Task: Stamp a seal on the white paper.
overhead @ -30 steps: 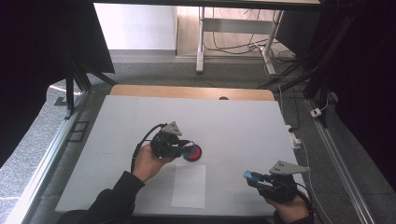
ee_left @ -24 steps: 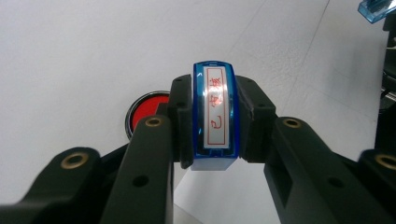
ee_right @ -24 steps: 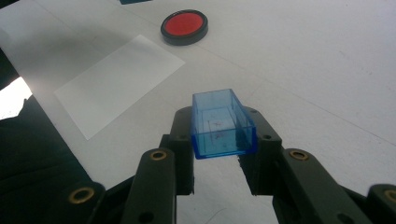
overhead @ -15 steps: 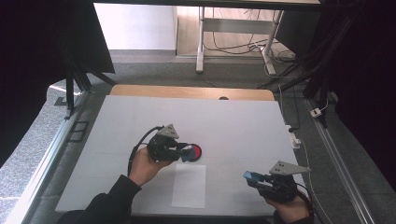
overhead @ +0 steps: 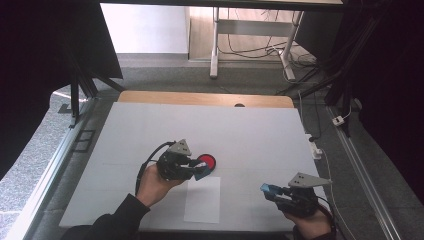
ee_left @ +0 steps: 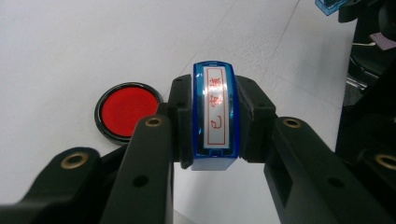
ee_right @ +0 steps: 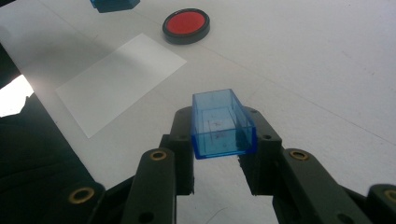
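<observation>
White tabletop (overhead: 260,130): left gripper (ee_left: 212,121) clamps a blue stamp (ee_left: 215,116) with red characters beside a red ink pad (ee_left: 127,111); right gripper (ee_right: 222,135) clamps an empty blue cap (ee_right: 222,123).

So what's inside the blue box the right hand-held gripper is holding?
The blue box looks empty: its open end faces the camera, and through the clear walls only faint smudges show. The jaws of the right hand-held gripper cover the lower sides, so those parts stay hidden.
</observation>
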Tool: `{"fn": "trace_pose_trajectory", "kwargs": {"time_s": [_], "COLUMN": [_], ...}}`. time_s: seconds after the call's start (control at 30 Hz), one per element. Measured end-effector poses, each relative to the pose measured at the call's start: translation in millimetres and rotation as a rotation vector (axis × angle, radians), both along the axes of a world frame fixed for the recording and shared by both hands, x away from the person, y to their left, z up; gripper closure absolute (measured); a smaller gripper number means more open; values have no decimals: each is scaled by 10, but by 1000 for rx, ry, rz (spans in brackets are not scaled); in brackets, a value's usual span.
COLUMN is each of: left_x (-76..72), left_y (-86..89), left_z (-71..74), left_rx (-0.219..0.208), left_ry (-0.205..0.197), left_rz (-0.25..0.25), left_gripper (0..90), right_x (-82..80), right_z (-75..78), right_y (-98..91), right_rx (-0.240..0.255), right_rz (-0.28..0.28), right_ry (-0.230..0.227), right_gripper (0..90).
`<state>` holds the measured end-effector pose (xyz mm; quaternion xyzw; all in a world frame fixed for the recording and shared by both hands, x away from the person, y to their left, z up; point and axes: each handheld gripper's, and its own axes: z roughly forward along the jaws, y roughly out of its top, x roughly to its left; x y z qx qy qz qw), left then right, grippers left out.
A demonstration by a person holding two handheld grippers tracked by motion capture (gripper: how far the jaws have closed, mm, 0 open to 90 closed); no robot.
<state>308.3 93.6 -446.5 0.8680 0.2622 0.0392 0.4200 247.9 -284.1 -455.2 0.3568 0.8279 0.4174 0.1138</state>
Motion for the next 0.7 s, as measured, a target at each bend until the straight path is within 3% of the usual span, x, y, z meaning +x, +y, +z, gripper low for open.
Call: {"fn": "trace_pose_trajectory", "kwargs": {"time_s": [0.37, 0.7], "left_x": [-89, -174], "left_y": [-26, -92], "left_z": [-37, -118], "left_rx": [-7, 23], "left_ry": [10, 9], "left_rz": [-8, -12], "left_gripper": [702, 702], "right_x": [1, -3], "right_z": [3, 2], "right_y": [0, 5], "right_rx": [-8, -10], "right_rz": [-2, 7], "right_ry": [2, 2], "right_gripper": [682, 682]}}
